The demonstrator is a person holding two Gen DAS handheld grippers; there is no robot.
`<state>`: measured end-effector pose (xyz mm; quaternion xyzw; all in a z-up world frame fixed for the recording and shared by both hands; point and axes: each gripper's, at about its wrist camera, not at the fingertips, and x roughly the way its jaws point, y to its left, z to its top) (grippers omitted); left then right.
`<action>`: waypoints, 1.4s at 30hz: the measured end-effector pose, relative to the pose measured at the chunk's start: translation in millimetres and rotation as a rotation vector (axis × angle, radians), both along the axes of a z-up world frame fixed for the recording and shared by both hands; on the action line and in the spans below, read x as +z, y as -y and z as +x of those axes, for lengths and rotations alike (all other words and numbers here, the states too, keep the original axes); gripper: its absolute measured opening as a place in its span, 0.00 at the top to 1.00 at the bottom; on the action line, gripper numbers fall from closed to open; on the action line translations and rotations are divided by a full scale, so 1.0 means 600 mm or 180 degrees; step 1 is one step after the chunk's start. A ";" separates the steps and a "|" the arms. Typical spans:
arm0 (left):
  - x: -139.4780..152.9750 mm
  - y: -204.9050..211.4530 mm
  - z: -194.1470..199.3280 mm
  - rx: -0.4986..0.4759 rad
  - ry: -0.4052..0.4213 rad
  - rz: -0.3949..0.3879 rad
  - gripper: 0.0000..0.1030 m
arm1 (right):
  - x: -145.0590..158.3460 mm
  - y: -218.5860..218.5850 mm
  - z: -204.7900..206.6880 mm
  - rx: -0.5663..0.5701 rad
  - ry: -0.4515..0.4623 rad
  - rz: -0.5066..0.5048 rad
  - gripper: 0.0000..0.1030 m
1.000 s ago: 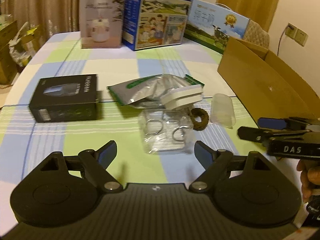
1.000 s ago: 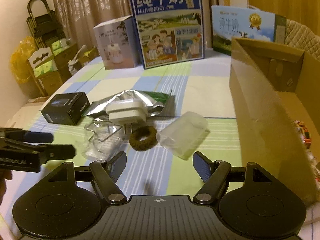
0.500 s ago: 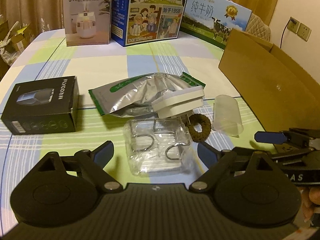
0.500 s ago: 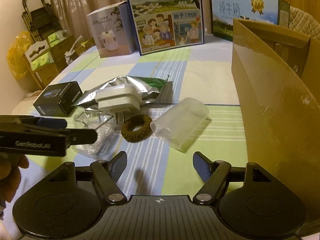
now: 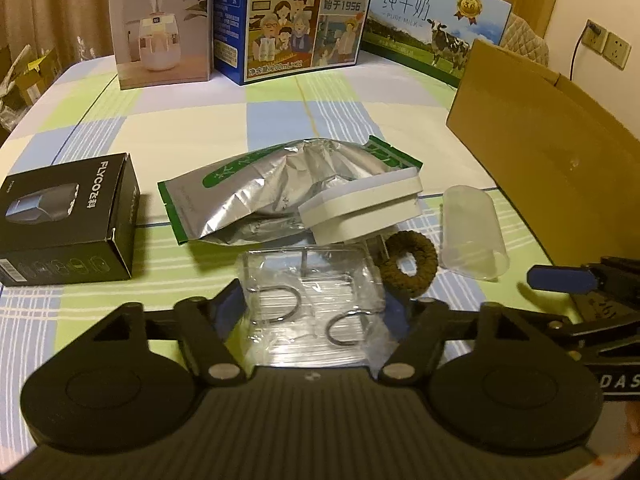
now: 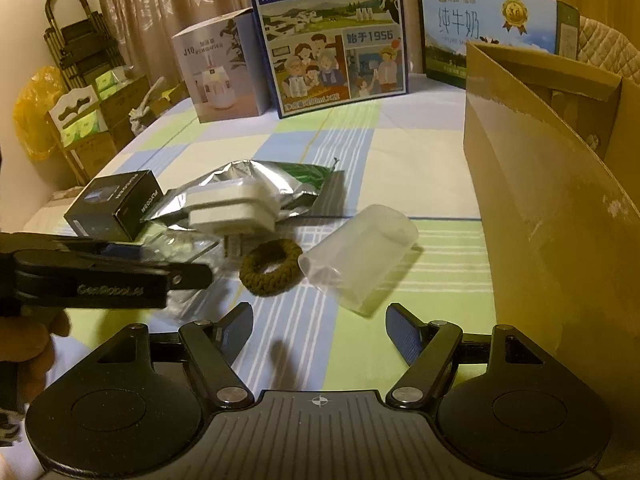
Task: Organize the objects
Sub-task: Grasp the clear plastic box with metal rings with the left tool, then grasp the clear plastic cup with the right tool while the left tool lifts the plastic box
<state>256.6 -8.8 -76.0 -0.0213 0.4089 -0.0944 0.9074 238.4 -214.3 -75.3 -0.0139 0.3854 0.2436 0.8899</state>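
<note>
A clear plastic pack of metal hooks point(image 5: 312, 304) lies on the checked tablecloth, right between the fingers of my left gripper point(image 5: 316, 304). The jaws are closing on it, with the pads close beside its two sides. In the right wrist view the left gripper point(image 6: 192, 270) reaches in from the left over that pack point(image 6: 188, 248). My right gripper point(image 6: 320, 332) stands open over bare cloth, with nothing between its fingers. Just ahead of it lie a brown hair tie point(image 6: 272, 266) and a translucent cup point(image 6: 360, 252) on its side.
A white plug adapter point(image 5: 360, 208) rests on a silver foil pouch point(image 5: 260, 184). A black box point(image 5: 68, 224) sits to the left. An open cardboard box point(image 5: 540, 168) stands at the right. A humidifier box point(image 5: 160, 24) and milk cartons point(image 5: 296, 16) line the far edge.
My left gripper has moved forward and down until the hook pack sits between its fingers, and its jaws have narrowed. The right gripper has stayed open and about in place.
</note>
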 end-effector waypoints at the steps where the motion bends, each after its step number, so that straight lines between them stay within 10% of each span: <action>1: 0.003 -0.001 -0.002 0.0015 -0.0015 0.0033 0.39 | 0.000 -0.001 0.002 -0.0003 0.0020 -0.0010 0.31; 28: 0.023 -0.068 -0.078 0.0114 -0.0229 0.0056 0.40 | -0.027 -0.032 0.097 -0.0537 0.0097 -0.0044 0.31; 33: 0.023 -0.060 -0.086 0.0091 -0.0209 0.0091 0.40 | -0.027 -0.031 0.090 -0.0440 0.0026 -0.0104 0.55; 42: 0.027 -0.052 -0.139 0.0069 -0.0216 0.0071 0.40 | -0.007 -0.015 0.003 -0.0130 -0.0294 -0.0090 0.56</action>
